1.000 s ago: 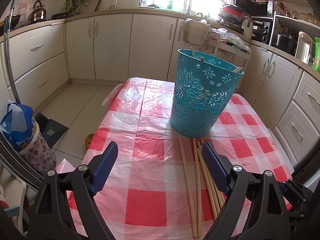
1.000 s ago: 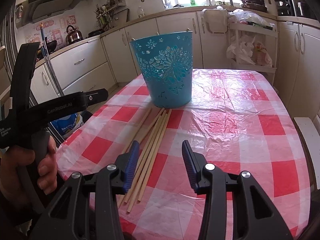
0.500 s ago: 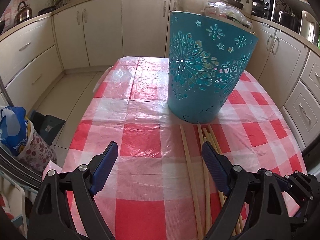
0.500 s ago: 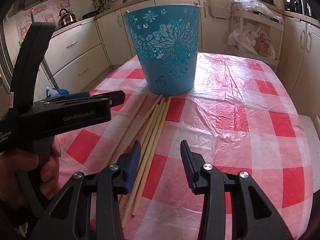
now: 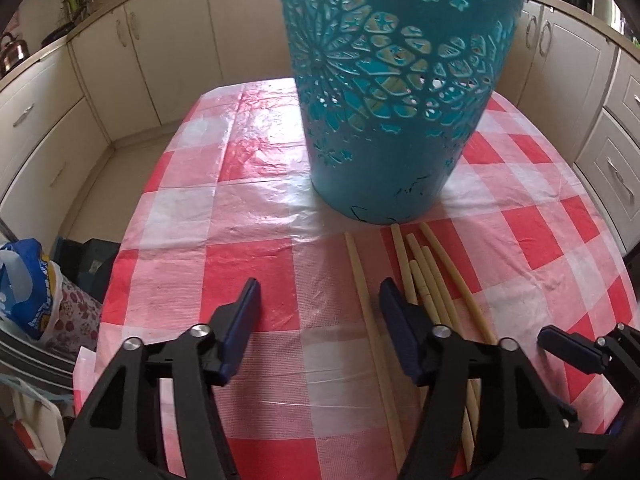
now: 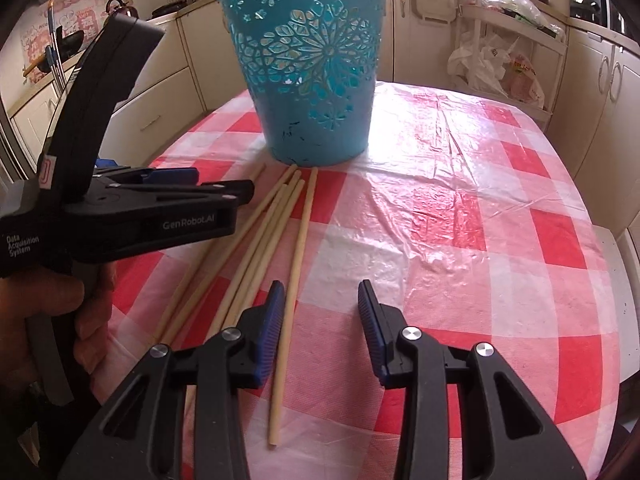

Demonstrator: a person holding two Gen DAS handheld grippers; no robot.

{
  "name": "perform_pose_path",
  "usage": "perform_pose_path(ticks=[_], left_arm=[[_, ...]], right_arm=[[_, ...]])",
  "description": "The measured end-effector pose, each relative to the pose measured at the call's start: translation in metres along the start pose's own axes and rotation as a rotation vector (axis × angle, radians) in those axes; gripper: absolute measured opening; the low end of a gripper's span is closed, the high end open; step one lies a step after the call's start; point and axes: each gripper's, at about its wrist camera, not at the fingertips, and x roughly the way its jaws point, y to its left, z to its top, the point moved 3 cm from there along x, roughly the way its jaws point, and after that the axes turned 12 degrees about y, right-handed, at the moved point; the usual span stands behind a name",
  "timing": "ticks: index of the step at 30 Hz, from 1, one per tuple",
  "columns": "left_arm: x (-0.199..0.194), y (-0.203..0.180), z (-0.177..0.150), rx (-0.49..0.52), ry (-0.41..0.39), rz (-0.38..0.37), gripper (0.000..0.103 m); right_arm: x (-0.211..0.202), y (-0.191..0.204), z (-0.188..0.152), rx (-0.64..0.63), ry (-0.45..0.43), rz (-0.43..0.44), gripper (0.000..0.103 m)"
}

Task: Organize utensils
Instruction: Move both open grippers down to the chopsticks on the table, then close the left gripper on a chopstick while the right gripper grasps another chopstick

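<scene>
The chopsticks (image 6: 256,248) lay loose on the checked tablecloth (image 6: 460,208), a fan of approx. six wooden sticks w/ far tips just short of the base of the teal cut-out bucket (image 6: 316,80), which stood upright at 12 o'clock of them; more sticks showed faintly through its holes. The right gripper (image 6: 320,312) hovered w/ jaws spread and empty, its left pad just beside the rightmost stick (image 6: 296,240), the rest of the fan at its 10 o'clock; the left gripper (image 5: 318,308) was spread too, nothing between its pads, one stick (image 5: 362,284) running up between them, bundle at 3 o'clock. Judged: pick-up step, nothing yet gripped; next move prob. needed the right gripper lowered astride one stick, closing mid-shaft, then tipping it upright over the bucket rim; thin round sticks could roll.
</scene>
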Motion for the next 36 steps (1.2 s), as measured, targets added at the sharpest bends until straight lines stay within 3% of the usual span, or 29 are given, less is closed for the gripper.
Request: perform_pose_path(ticks=[2,5,7,9,17,21,24,28,30,36], left_arm=[[0.000,-0.003,0.000,0.013,0.000,0.003,0.050],[-0.002,-0.007,0.000,0.032,-0.006,-0.006,0.031],[-0.003,-0.009,-0.001,0.057,-0.005,-0.026,0.009],[-0.004,-0.009,-0.001,0.069,0.004,-0.050,0.006],[-0.010,0.001,-0.007,0.086,0.044,-0.116,0.005],[-0.010,0.001,-0.006,0.090,0.057,-0.103,0.008],[-0.009,-0.003,-0.005,0.105,0.059,-0.078,0.009],[-0.010,-0.009,-0.005,0.137,0.057,-0.039,0.007],[-0.011,-0.009,-0.006,0.138,0.056,-0.053,0.005],[-0.025,-0.003,-0.010,0.109,0.007,-0.065,0.005]], right_arm=[[0.000,0.001,0.002,-0.003,0.001,0.004,0.038],[0.001,0.006,0.009,-0.027,-0.002,-0.008,0.038],[0.005,0.007,0.011,-0.045,0.017,-0.018,0.013],[0.005,0.005,0.009,-0.052,0.025,-0.028,0.007],[-0.009,-0.010,0.002,-0.053,0.036,0.005,0.007],[-0.006,-0.007,0.018,-0.079,0.028,0.001,0.020],[0.003,-0.002,0.026,-0.112,0.052,-0.012,0.020],[0.012,0.002,0.025,-0.163,0.078,-0.029,0.006],[0.010,0.000,0.022,-0.148,0.081,-0.027,0.006],[-0.005,-0.034,0.010,0.071,0.041,0.180,0.006]])
